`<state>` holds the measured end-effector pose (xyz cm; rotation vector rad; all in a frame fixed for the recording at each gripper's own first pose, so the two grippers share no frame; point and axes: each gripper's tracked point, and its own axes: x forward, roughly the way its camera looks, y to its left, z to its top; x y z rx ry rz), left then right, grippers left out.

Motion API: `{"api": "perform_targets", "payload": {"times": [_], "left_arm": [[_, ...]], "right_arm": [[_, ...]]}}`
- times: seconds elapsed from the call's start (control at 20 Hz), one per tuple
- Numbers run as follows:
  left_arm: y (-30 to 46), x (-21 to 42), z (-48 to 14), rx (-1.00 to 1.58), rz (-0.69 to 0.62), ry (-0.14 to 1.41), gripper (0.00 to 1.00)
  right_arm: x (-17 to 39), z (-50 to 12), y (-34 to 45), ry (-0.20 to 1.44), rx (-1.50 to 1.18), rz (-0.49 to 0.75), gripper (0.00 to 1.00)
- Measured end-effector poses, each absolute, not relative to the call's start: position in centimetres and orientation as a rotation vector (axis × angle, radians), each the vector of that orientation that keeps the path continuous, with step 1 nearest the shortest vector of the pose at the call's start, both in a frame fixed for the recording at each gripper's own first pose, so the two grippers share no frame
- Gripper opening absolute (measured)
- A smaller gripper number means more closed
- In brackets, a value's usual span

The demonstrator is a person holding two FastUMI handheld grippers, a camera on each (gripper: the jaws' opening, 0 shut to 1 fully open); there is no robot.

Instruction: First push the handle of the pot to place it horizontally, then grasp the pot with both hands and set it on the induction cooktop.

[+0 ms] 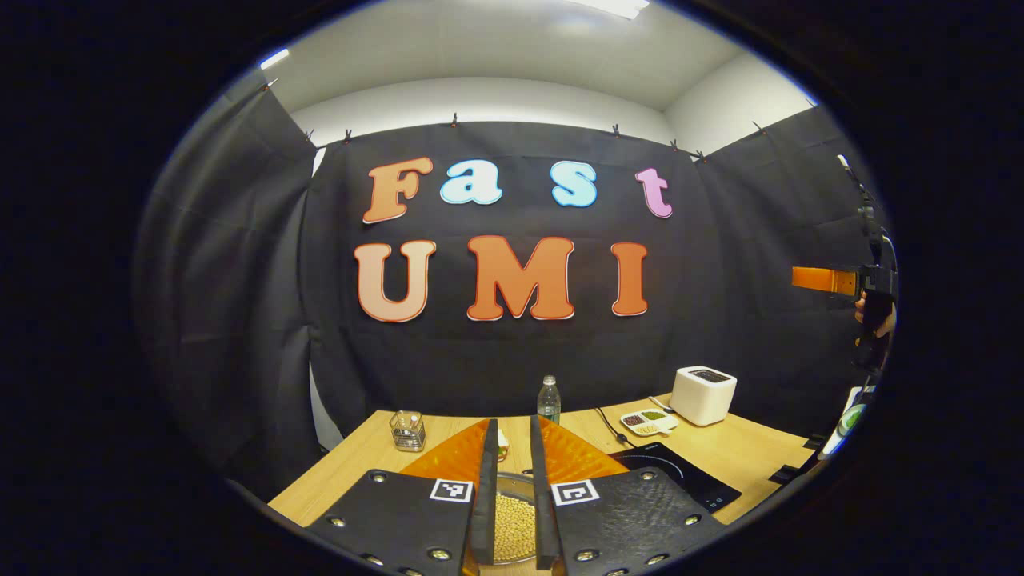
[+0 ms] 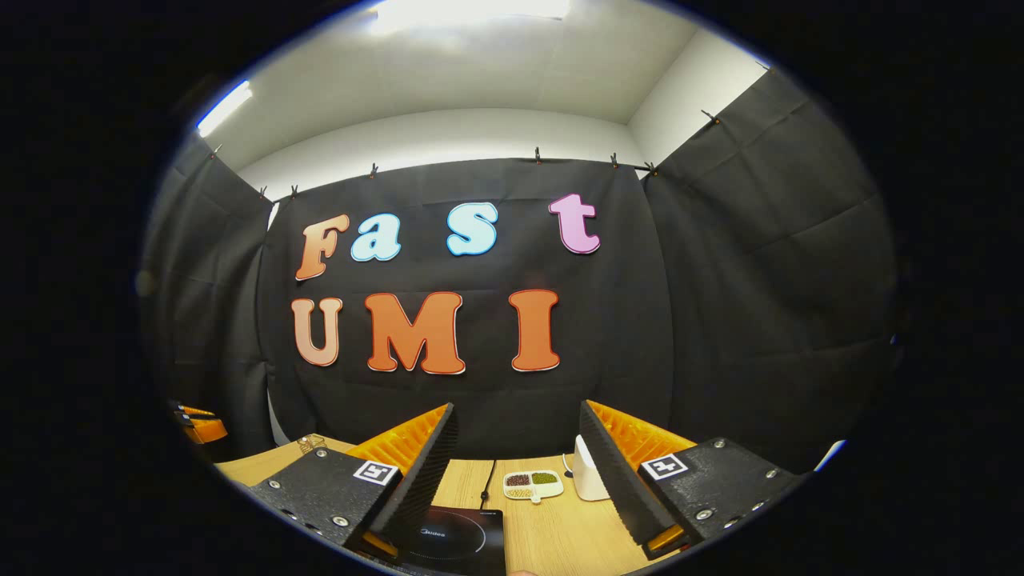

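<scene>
The left gripper (image 1: 512, 448) hangs above the wooden table (image 1: 744, 448) with its two fingers drawn close together — only a narrow slot remains between them, and nothing is pinched. Through that slot the left gripper view shows the pot (image 1: 514, 520), directly below the fingers: a metal rim and a fill of pale yellow beans; its handle cannot be made out. The black induction cooktop (image 1: 680, 472) lies on the table just beside the pot, toward the white boxy appliance (image 1: 702, 394). Between cooktop and appliance sits a small divided dish of beans (image 1: 649, 422), and a cable runs from the cooktop toward the wall. Behind the pot stands a clear water bottle (image 1: 549, 398); a small glass jar (image 1: 407, 430) stands on the pot's far side from the cooktop. The right gripper (image 2: 518, 448) is held above the cooktop (image 2: 456, 540) with its fingers spread wide — empty, well clear of the table.
</scene>
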<state>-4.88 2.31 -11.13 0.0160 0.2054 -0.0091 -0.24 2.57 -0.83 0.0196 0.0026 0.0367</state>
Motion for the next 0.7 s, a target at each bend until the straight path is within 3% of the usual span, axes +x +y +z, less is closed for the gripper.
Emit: {"api": "perform_targets", "payload": {"times": [0.05, 0.1, 0.35, 0.4, 0.7], "left_arm": [[2.7, -5.1, -12.0, -0.003, -0.004, 0.222, 0.21], [3.1, -5.4, -12.7, -0.013, 0.006, 0.240, 0.14], [4.9, -7.4, -15.4, 0.001, 0.041, 0.283, 0.12], [5.1, -8.0, -15.9, -0.008, 0.047, 0.294, 0.02], [7.2, -11.8, -20.1, -0.002, 0.094, 0.381, 0.03]], "right_arm": [[-0.2, -1.0, 2.7, 0.006, 0.024, 0.040, 0.95], [-0.1, -1.2, 2.9, 0.009, 0.026, 0.043, 0.95], [0.2, -1.6, 2.8, 0.014, 0.018, 0.025, 0.95], [0.3, -1.8, 2.8, 0.014, 0.016, 0.022, 0.95], [0.4, -2.4, 3.3, 0.020, 0.001, 0.017, 0.95]]}}
